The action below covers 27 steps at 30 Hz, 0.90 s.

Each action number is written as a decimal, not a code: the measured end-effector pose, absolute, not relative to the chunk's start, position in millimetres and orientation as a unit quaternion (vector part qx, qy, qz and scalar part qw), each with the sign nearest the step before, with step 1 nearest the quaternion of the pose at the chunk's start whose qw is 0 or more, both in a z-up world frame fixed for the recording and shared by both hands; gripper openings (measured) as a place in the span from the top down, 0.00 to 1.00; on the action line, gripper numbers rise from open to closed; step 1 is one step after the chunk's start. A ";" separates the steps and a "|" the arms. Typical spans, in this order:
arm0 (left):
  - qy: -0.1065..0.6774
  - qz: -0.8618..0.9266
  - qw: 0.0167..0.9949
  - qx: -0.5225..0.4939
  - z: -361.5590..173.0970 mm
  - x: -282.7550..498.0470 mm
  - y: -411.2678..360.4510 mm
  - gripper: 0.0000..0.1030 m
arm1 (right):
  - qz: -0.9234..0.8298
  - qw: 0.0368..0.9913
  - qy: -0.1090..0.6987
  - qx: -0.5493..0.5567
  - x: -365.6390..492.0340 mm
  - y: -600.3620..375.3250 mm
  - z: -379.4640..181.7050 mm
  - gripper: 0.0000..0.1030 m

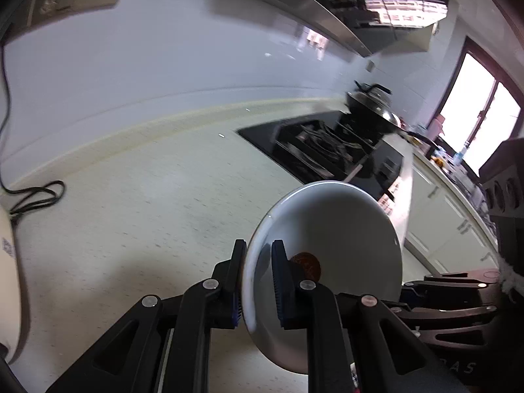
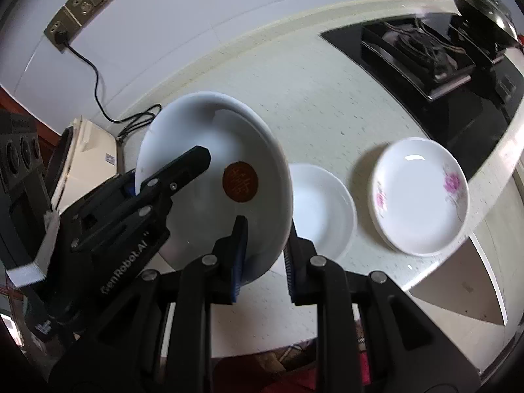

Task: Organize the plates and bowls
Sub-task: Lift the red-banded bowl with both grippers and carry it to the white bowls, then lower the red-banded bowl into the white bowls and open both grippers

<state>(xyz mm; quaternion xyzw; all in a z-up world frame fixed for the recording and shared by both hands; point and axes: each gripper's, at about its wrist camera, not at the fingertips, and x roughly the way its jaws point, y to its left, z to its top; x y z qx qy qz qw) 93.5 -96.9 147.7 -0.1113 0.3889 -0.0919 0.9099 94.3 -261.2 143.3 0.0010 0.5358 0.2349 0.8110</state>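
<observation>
Gripping opposite edges of one white plate (image 2: 209, 150), the left gripper (image 1: 258, 281) and the right gripper (image 2: 262, 255) each have their fingers (image 2: 238, 245) closed over its rim, holding it tilted above the pale worktop (image 2: 311, 104). A brown round mark sits at the plate's centre. Just beside it on the worktop lies a plain white bowl (image 2: 324, 206); a flowered plate (image 2: 422, 193) tops a small stack near the front edge. Beyond them stands the black stove (image 2: 425, 55), with a lidded pot (image 2: 484, 3) on it.
</observation>
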 end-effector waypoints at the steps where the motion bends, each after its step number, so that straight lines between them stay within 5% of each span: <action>1: 0.391 -0.095 0.909 -0.110 146.5 93.3 -100.3 0.86 | 0.232 0.810 0.539 0.002 93.5 -263.8 141.6 0.76; 27: 0.472 -0.130 0.870 -0.051 98.7 103.2 -143.7 0.81 | 0.195 0.779 0.596 -0.008 94.1 -289.8 90.9 0.76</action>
